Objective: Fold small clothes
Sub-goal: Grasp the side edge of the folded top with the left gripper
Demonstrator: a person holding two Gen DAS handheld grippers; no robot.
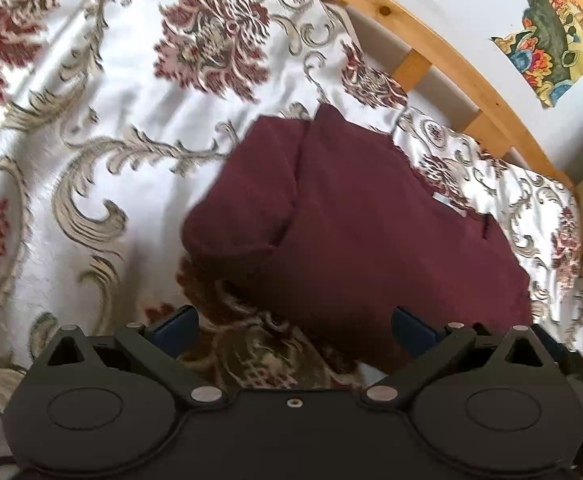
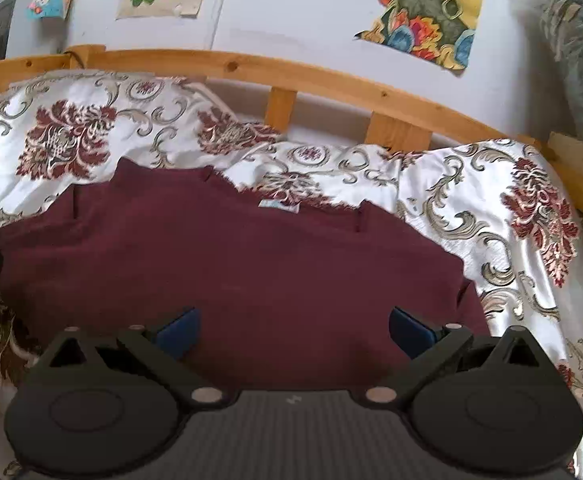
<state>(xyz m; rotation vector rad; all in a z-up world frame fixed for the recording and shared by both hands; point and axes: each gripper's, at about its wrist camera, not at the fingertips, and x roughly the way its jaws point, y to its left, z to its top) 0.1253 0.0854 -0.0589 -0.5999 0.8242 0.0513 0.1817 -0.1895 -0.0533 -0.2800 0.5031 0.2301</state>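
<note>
While both sets of fingers stand wide apart and empty, we hold the left gripper [image 1: 294, 330] and right gripper [image 2: 294, 330] above the maroon garment [image 2: 227, 272]. It lies mid-frame on the floral bedspread [image 1: 91, 120], its neckline label [image 2: 278, 207] toward the wooden bed rail [image 2: 251, 68].

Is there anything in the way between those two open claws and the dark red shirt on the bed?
Nothing visible. The maroon knit garment lies flat on the floral bedspread, directly ahead of the open right gripper and left gripper.
</note>
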